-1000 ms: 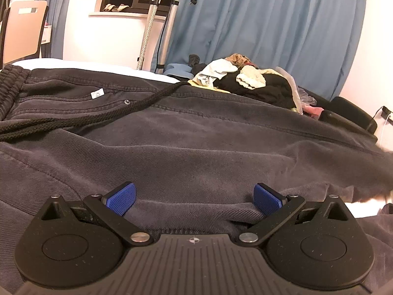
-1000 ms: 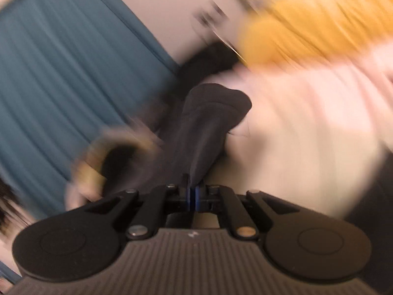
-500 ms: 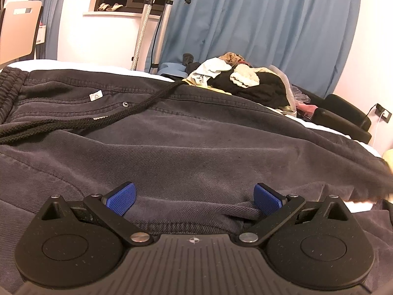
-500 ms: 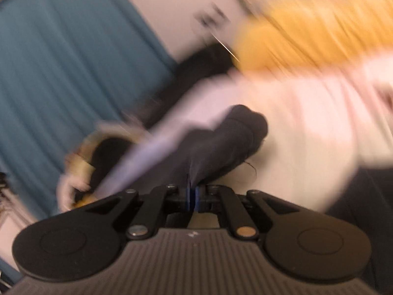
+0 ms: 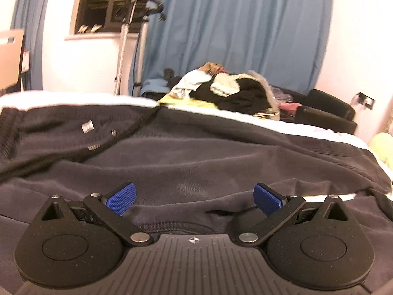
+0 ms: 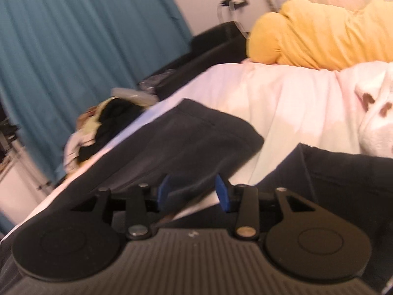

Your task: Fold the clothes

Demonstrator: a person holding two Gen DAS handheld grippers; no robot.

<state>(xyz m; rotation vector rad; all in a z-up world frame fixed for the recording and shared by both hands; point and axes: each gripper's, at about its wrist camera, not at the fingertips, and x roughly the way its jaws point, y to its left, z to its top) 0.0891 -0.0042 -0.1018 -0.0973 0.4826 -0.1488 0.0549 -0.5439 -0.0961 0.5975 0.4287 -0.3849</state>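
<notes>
- since one second ago: right gripper [image 6: 194, 193] rolled, view now sharp rather than smeared; jaws just opened from pinched shut to a moderate gap, blue pads [image 6: 222, 193] standing apart.
- dark trouser leg [image 6: 186, 137] released onto the white bedding [image 6: 294, 103]; a fold of its edge lies between the right pads, bunched against the left-hand pad and clear of the right-hand pad, not clamped.
- second dark fabric panel [image 6: 343, 172] visible at lower right of the right wrist view, apart from the first leg, white bedding showing between them.
- left gripper [image 5: 194, 198] raised slightly versus the earlier frames; more bed visible beyond the garment.
- left jaws wide apart, blue pads [image 5: 121, 198] at either side, gripping nothing; a ridge of cloth lying loose between them.
- dark grey sweatpants [image 5: 196, 152] spread flat across the bed in the left wrist view, waistband [image 5: 9, 123] at far left, black drawstring [image 5: 137, 123] trailing across the upper part.
- pile of mixed clothes [image 5: 228, 91] at the far edge of the bed, before the blue curtain [image 5: 233, 24].
- yellow cushion [image 6: 319, 36] at the head of the bed, well apart from the trousers.
</notes>
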